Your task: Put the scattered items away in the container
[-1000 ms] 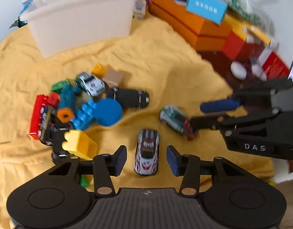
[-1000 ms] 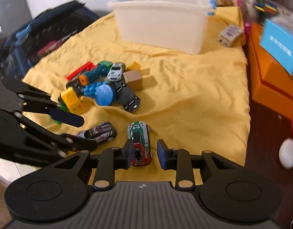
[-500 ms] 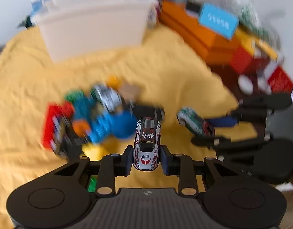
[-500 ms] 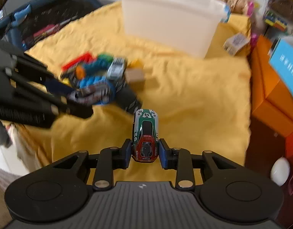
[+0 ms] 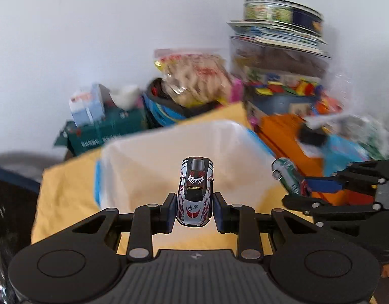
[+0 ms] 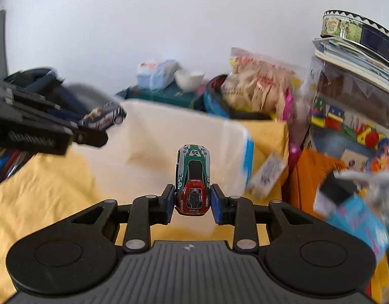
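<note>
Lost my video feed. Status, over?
Left gripper shut on silver toy car. Right gripper shut on green toy car. Both near white bin. Nothing blocking.

Green and red toy car roof: "59"
Same car, sides: "RACING"
Same car, rear: "SPORT CAR"
Silver toy car windscreen strip: illegible

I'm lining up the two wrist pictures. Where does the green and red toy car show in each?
Left wrist view: green and red toy car at right of centre, held sideways in the right hand-held gripper.
Right wrist view: low centre, clamped nose-up between the pads.
Shared landmark: the white container behind the car in both.
</note>
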A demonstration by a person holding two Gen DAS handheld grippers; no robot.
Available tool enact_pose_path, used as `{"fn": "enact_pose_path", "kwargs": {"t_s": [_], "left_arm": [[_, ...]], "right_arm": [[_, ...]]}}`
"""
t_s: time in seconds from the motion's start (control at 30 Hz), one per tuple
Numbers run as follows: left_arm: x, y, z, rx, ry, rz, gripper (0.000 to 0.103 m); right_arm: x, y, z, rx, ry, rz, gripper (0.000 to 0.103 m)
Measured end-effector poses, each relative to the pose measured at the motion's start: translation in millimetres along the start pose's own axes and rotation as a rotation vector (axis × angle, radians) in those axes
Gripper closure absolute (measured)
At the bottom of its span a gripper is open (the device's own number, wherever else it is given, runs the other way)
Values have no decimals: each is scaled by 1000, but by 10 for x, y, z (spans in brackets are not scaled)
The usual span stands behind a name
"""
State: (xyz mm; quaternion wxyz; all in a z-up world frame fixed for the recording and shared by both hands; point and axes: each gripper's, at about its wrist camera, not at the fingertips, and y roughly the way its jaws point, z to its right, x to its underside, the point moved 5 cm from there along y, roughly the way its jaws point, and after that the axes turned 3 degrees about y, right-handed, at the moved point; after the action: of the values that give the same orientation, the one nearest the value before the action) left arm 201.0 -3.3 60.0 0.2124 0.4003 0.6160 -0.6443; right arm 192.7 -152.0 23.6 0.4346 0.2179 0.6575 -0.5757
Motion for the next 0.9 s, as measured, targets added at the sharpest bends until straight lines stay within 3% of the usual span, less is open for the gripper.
{"fn": "enact_pose_path", "kwargs": {"t_s": [0.07, 0.13, 0.17, 0.23, 0.33, 0.47, 0.6, 0.7, 0.8, 0.9], "left_arm": [[-90, 247, -146, -38, -21, -34, 68], [-83, 373, -241, -50, -57, -63, 66], [-39, 339, -266, -34, -79, -55, 64], [116, 165, -279, 22, -100, -17, 51], [472, -91, -247, 53, -133, -14, 43], [1079, -321, -62, 88, -143, -77, 43], [1612, -471, 236, 90, -66, -144, 43], [1868, -551, 394, 161, -93, -207, 43], [1966, -610, 455, 162, -85, -240, 43], [2059, -669, 450, 167, -120, -248, 43]], "right_arm": [[-153, 217, 23, 26, 19, 13, 68], [-174, 328, 42, 66, 20, 5, 52], [-158, 300, 49, 55, 33, 5, 52], [-29, 147, 39, 19, 59, 27, 51], [257, -40, -5, -3, 77, 5, 51], [834, -152, -159, -71, 43, -120, 51], [1403, -229, -276, -126, 43, -259, 55], [1616, -342, -391, -143, -17, -277, 55], [1669, -367, -503, -159, -99, -268, 60], [1630, -271, -489, -180, -60, -266, 60]]}}
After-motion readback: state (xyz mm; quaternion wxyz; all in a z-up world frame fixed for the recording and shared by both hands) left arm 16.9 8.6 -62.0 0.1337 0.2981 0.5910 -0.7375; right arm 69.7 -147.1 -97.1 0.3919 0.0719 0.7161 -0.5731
